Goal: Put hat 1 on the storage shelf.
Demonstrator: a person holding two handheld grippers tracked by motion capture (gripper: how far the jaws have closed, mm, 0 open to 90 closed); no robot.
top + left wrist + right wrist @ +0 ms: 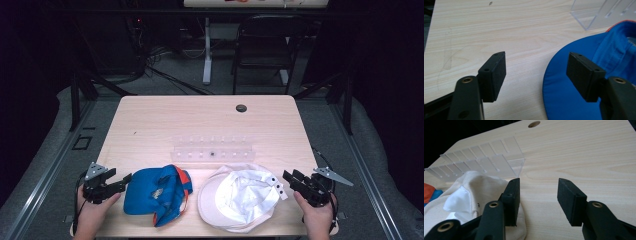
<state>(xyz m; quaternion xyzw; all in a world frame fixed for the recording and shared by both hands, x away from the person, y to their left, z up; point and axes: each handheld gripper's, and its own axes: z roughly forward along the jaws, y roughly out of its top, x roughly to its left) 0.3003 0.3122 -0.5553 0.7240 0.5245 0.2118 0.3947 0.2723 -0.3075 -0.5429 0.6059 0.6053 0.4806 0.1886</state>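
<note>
A blue cap with orange trim [157, 192] lies upside down on the table's near left, and a white cap [237, 197] lies beside it on the right. My left gripper [123, 181] rests at the blue cap's left edge, open; in the left gripper view the blue brim [564, 100] lies under the right jaw, with bare wood between the jaws [536, 75]. My right gripper [288, 178] stands open just right of the white cap; its left jaw hangs over the white cloth [471, 192], with nothing held between the jaws [538, 195].
A clear acrylic rack with slots [212, 150] stands mid-table just behind the caps. A dark round hole [241, 108] sits near the table's far edge. A chair [265, 45] and a stand leg are beyond the table.
</note>
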